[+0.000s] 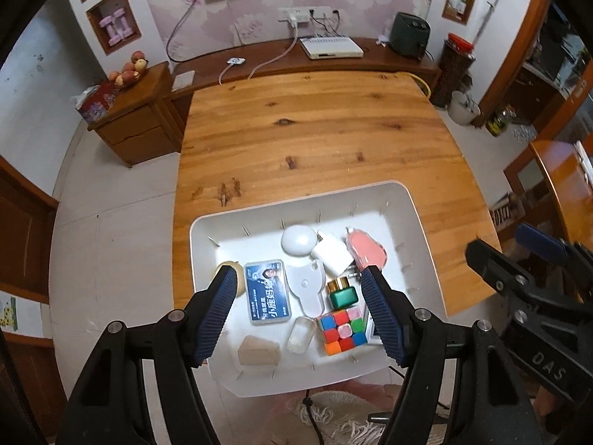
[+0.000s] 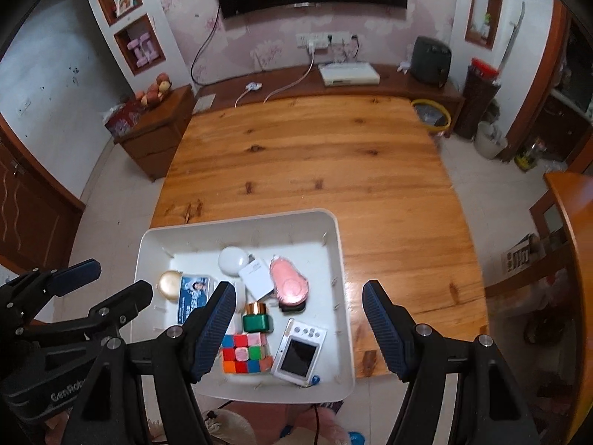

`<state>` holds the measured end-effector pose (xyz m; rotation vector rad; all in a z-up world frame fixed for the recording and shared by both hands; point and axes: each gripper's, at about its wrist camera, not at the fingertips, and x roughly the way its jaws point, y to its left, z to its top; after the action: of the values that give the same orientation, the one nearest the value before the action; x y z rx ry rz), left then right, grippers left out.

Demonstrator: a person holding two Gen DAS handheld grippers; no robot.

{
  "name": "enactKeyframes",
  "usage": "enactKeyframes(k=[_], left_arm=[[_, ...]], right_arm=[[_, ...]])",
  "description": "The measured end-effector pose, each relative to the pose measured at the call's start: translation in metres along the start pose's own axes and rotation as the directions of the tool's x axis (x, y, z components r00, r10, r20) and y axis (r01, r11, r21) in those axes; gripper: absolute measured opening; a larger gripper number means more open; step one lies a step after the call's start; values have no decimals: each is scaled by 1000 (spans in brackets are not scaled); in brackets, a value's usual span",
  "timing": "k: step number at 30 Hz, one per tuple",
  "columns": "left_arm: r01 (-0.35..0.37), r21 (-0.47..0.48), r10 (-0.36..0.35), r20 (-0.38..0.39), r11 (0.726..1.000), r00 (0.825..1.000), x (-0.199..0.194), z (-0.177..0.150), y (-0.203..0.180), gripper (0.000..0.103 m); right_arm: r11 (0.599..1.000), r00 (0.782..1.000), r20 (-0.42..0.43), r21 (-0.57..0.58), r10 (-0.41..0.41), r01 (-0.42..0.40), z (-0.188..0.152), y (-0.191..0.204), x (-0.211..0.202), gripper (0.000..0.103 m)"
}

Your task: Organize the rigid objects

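Observation:
A white tray [image 1: 415, 222] [image 2: 335, 244] sits at the near edge of a wooden table [image 1: 315, 129] [image 2: 307, 155]. It holds a Rubik's cube [image 1: 343, 330] [image 2: 245, 353], a green bottle with a gold cap [image 1: 343, 293] [image 2: 258, 319], a blue card case [image 1: 267, 291] [image 2: 194, 293], a pink oval item [image 1: 367, 250] [image 2: 289, 283], a white charger [image 1: 331, 254] [image 2: 257, 274], a white dome [image 1: 298, 239] [image 2: 231, 259], a gold ball [image 2: 169, 283] and a small white camera [image 2: 299, 354]. My left gripper [image 1: 300, 278] is open above the tray. My right gripper [image 2: 300, 291] is open over the tray's right side.
A beige block [image 1: 258, 350] and a clear block [image 1: 302, 333] lie in the tray's near part. A low wooden shelf with a white box [image 1: 331, 47] runs behind the table. A wooden cabinet [image 1: 137, 118] stands at the left. A yellow-rimmed bin [image 2: 431, 113] stands at the right.

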<state>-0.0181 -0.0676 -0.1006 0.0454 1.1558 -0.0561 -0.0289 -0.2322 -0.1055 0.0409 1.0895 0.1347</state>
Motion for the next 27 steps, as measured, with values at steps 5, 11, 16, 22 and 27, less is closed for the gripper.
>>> enactKeyframes(k=[5,11,16,22,27], left_arm=[[-12,-26,13,38,1000,999,-10,6,1,73],[-35,-39,38,73,999,997,-17,8,-2,73],[-49,-54,55,105,997,993,-24,8,-3,73],[-60,-67,69,141,996,987,-32,8,-5,73],[-63,-70,72,148,996,986,-33,8,-5,73]], right_arm=[[1000,999,42,5,-7,7,5,-4,-14,72],[1000,997,82,8,-8,8,10,-6,-25,73],[1000,993,121,-10,-11,12,14,-5,-33,75],[999,988,154,-31,-10,15,15,-4,-40,75],[999,986,169,-47,-5,14,16,-2,-44,75]])
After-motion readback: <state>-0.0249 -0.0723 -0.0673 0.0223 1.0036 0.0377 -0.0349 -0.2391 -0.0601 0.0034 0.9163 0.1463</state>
